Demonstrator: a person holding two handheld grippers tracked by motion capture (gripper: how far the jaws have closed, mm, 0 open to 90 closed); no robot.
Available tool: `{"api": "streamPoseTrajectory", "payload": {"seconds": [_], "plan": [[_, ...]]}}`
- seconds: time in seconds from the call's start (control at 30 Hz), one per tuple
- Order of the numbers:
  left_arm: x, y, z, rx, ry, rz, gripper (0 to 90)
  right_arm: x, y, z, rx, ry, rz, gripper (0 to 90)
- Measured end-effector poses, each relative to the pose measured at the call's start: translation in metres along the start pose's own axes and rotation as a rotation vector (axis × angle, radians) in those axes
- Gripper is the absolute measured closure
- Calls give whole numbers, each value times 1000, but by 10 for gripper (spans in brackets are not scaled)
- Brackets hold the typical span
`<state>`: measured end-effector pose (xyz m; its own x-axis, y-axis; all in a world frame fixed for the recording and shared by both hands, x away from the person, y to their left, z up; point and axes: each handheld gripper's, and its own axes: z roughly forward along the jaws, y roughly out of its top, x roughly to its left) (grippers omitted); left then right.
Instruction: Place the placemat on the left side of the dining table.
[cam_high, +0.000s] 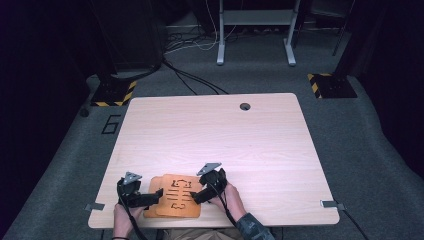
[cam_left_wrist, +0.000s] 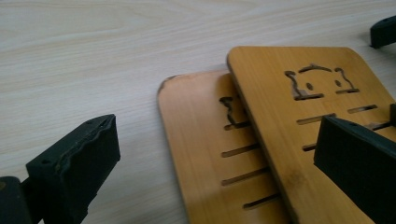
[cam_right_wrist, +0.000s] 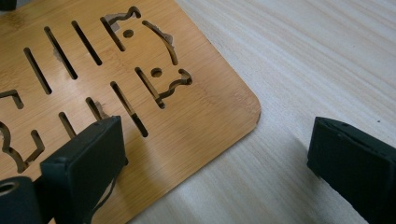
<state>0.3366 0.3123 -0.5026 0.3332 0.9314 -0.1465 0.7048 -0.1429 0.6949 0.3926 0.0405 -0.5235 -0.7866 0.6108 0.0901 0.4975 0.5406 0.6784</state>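
Two thin bamboo boards with cut-out slots and a cat-face shape lie stacked at the table's near edge. The top board (cam_high: 178, 196) (cam_left_wrist: 308, 116) (cam_right_wrist: 93, 51) sits shifted right over the lower board (cam_high: 151, 210) (cam_left_wrist: 196, 140). My left gripper (cam_high: 154, 196) (cam_left_wrist: 219, 149) is open at the boards' left side, one jaw over bare table and the other over the top board. At the right edge my right gripper (cam_high: 198, 196) (cam_right_wrist: 219, 154) is open too, straddling the top board's rounded corner. Neither holds anything.
The light wooden table (cam_high: 215, 135) has a cable hole (cam_high: 244, 106) near its far edge. Beyond it on the grey carpet are a white desk frame (cam_high: 255, 35), cables, and two stand bases with yellow-black stripes (cam_high: 114, 94) (cam_high: 331, 85).
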Motion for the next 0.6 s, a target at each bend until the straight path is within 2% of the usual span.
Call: {"api": "streamPoseTrajectory", "payload": {"seconds": [0.27, 0.43, 0.6], "plan": [[-16, 2, 10, 24, -42, 19, 2, -1, 0, 0, -5, 0, -14, 32], [-24, 3, 16, 52, -71, 49, 2, -1, 0, 0, -4, 0, -11, 32], [-30, 4, 20, 63, -82, 49, 15, -1, -1, 0, -6, 1, -10, 32]]}}
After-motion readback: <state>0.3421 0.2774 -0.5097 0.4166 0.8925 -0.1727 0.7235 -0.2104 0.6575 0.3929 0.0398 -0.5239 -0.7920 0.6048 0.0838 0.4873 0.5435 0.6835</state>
